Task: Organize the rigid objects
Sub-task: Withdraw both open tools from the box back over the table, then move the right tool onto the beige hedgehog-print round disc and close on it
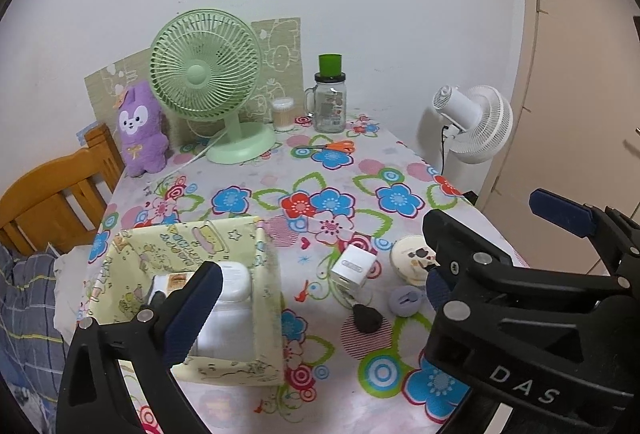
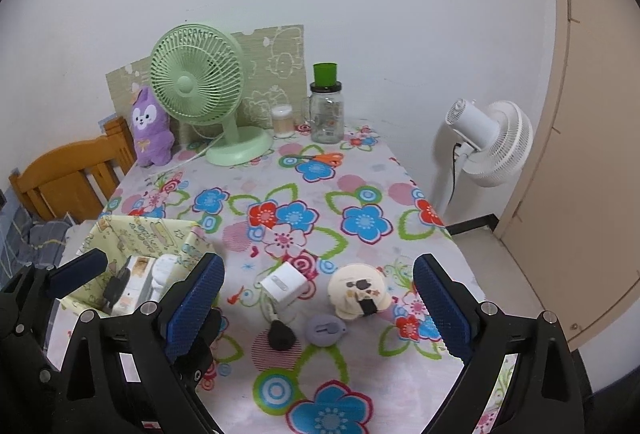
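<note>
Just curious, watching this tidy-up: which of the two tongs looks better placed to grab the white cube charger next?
Probably the right tongs: they are open, empty and aimed at the white cube charger. The left tongs, also open, sit over the yellow box.

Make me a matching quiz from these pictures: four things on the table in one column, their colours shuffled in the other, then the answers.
Things:
1. desk fan
2. plush toy
3. scissors handles
4. charger cube

Colours:
A. white
B. orange
C. green
D. purple

Pairs: 1-C, 2-D, 3-B, 4-A
</note>
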Available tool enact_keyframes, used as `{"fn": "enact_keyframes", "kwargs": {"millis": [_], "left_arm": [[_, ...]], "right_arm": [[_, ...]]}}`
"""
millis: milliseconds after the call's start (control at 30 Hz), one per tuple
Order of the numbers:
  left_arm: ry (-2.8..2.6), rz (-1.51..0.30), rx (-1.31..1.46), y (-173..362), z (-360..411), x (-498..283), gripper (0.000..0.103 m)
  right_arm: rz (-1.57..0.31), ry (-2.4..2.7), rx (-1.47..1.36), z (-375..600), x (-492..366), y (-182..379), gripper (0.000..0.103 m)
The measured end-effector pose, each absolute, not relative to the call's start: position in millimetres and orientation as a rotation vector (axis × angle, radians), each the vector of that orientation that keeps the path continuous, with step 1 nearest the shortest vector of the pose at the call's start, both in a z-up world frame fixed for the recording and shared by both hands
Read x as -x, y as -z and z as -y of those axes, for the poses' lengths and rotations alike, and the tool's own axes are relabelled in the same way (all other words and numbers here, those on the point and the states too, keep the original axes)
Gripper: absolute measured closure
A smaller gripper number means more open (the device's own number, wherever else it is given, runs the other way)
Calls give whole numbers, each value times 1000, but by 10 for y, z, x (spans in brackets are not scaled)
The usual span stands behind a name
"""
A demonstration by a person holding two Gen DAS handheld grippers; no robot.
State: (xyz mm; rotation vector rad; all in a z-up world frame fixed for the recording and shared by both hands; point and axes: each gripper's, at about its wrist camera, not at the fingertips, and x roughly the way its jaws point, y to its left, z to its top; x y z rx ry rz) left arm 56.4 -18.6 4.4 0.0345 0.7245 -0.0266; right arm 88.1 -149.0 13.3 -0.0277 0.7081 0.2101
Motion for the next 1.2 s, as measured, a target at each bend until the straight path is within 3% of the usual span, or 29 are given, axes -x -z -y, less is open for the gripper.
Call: {"fn": "enact_keyframes", "kwargs": {"millis": [1200], "left_arm": [[35,-766,-5,712,624,-878,2]], "right_arm": [[-746,-224,25,2019,-1163,614,6]]}}
